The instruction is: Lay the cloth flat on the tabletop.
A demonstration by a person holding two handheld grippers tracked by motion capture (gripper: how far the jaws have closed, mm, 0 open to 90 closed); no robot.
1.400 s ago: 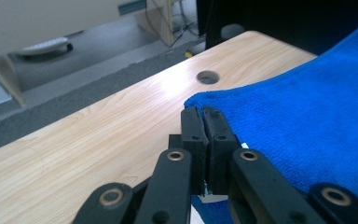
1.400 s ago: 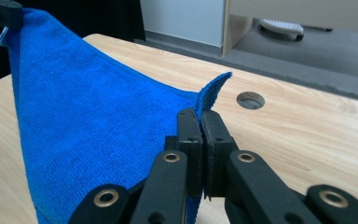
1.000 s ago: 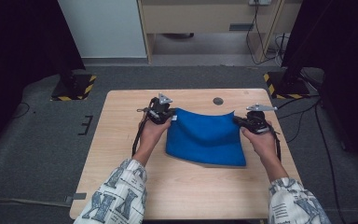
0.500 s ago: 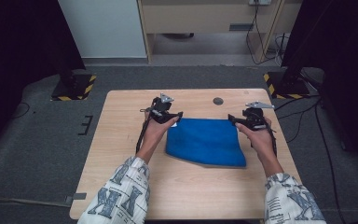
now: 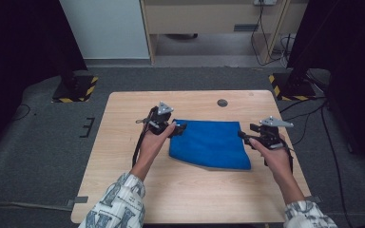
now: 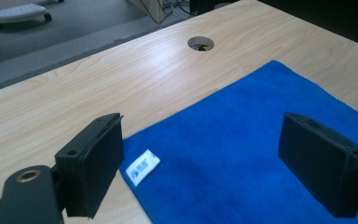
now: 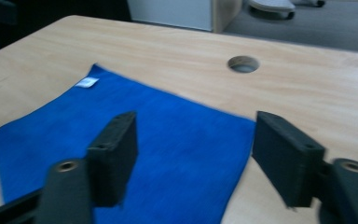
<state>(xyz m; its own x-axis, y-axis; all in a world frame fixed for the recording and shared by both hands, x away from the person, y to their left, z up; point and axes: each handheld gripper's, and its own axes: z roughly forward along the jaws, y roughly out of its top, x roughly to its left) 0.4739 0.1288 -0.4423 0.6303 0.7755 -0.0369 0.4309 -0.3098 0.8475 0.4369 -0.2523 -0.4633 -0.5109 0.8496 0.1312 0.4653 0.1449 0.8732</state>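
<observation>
A blue cloth (image 5: 209,142) lies folded flat on the wooden table (image 5: 123,156). My left gripper (image 5: 179,128) hovers at its far left corner. In the left gripper view that gripper (image 6: 214,158) stands open above the cloth (image 6: 242,140), beside its white label (image 6: 142,167); its jaws have just been opening and pinch nothing. My right gripper (image 5: 243,135) sits at the cloth's right edge. In the right gripper view it (image 7: 196,154) is open over the cloth (image 7: 168,130). Its jaws have just been closing a little, and the pads touch nothing.
A round cable hole (image 5: 222,102) is in the table beyond the cloth. Bare wood surrounds the cloth on all sides. Past the table's far edge is grey floor, with yellow-black striped bases (image 5: 73,90) at both far corners.
Both grippers have let go of the cloth's far corners and opened. The cloth now lies flat. The right hand has drawn out to the right and nearer the person.
</observation>
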